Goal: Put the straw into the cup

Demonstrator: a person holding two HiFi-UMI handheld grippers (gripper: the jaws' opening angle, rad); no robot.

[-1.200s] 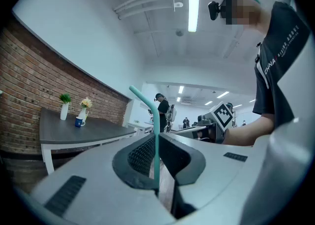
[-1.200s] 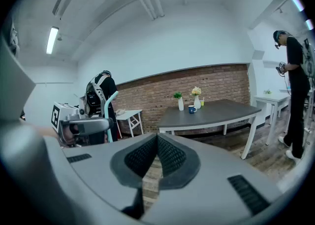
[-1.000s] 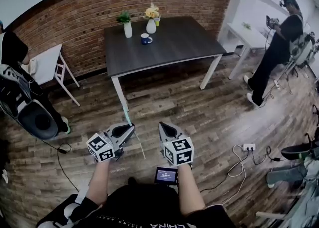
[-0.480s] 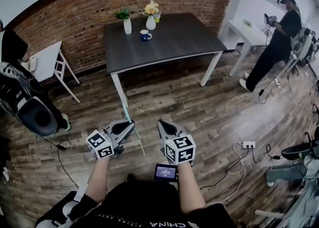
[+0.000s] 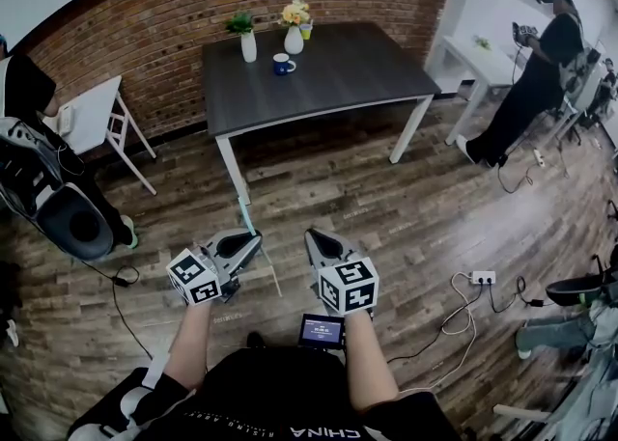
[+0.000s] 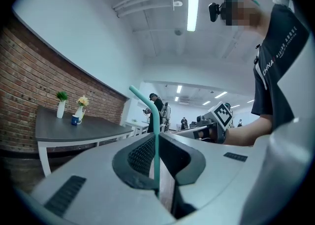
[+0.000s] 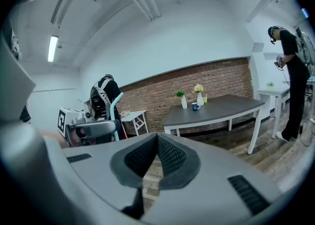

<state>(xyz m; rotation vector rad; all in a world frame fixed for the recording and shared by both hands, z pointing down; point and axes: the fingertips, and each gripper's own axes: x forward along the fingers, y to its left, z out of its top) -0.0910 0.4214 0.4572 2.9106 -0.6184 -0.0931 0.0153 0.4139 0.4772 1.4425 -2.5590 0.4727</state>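
A teal bent straw [image 5: 247,217] sticks up from my left gripper [image 5: 247,240], which is shut on it low over the wooden floor. In the left gripper view the straw [image 6: 156,135] stands clamped between the closed jaws. The blue cup [image 5: 282,65] sits at the back of the dark table [image 5: 338,87], far ahead of both grippers; it also appears small in the left gripper view [image 6: 75,119] and the right gripper view [image 7: 196,106]. My right gripper [image 5: 314,239] hangs beside the left one, shut with nothing in it [image 7: 157,141].
Two white vases with plants [image 5: 248,43] [image 5: 294,37] stand near the cup. A white folding stand [image 5: 92,119] is at the left, beside a person with gear [image 5: 43,188]. Another person [image 5: 529,72] stands at the right by a white desk. Power strip and cables [image 5: 481,279] lie on the floor.
Both grippers keep nearly the same pose with the straw still held. The person at the right has shifted a little farther back.
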